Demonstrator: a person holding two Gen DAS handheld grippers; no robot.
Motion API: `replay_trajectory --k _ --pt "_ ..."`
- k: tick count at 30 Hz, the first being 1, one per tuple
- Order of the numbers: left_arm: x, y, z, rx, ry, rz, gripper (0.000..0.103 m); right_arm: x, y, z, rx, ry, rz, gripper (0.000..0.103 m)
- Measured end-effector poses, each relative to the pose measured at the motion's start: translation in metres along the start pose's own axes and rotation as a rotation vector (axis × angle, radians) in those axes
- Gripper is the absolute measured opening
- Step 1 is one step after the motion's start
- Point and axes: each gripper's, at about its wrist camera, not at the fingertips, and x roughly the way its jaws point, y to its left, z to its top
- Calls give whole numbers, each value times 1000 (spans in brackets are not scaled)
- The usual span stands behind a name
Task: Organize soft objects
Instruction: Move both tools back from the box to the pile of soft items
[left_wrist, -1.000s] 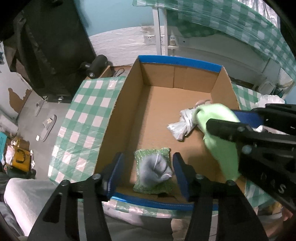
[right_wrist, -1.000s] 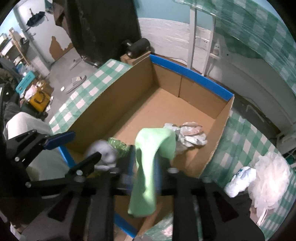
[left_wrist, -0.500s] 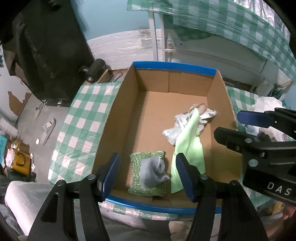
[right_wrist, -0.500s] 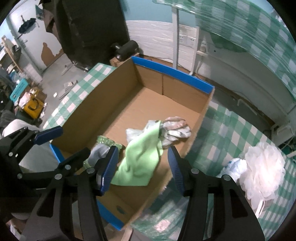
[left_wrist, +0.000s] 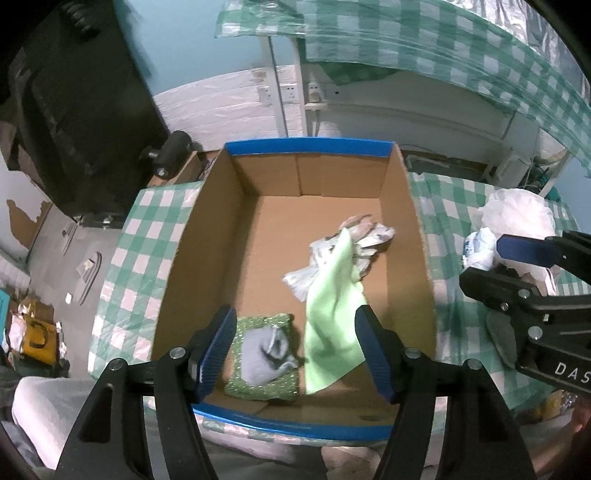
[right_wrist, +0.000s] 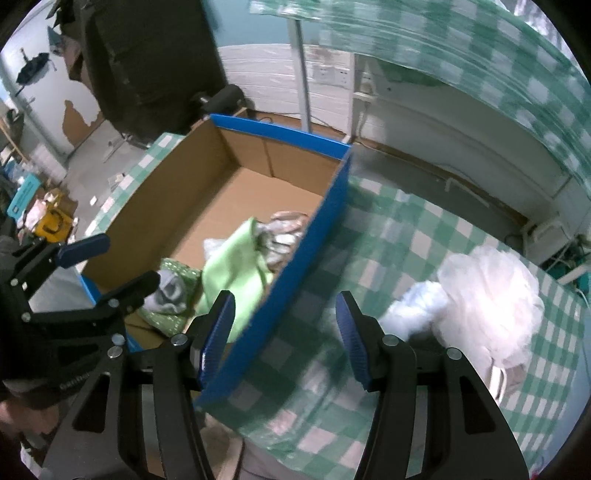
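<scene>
Inside the cardboard box (left_wrist: 207, 236), at its near left, a green scouring pad (left_wrist: 264, 373) lies flat with a grey sock (left_wrist: 264, 354) bunched on top; both look light and limp. The left claw (left_wrist: 295, 349) hovers above them with its jaws wide and nothing between. Just to the right, a light green cloth (left_wrist: 334, 314) is draped over a crumpled plastic bag (left_wrist: 364, 236) (which would likely crackle and slip if pinched at a loose edge).

Over the box's right wall, on the checked tabletop (right_wrist: 406, 229), the right claw (right_wrist: 286, 334) is also wide and empty. Beyond it sit a small white bundle (right_wrist: 413, 306) and, touching it, a white mesh bath pouf (right_wrist: 491, 291). The pouf should weigh almost nothing and squash flat, so a grip deep into its bulk, or at its cord if it has one, seems safest.

The right wrist view is motion-blurred: the bundle's material is unclear, and the pouf's far side runs into glare.
</scene>
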Motion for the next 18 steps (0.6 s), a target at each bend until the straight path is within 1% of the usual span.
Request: replay_trajectory --k 12,18 --pt "-8 -48 10 70 -10 -32 69 -20 -45 -32 62 10 -41 56" --pt "-12 -75 14 114 -16 -40 69 -32 -68 -45 95 -2 -61 56"
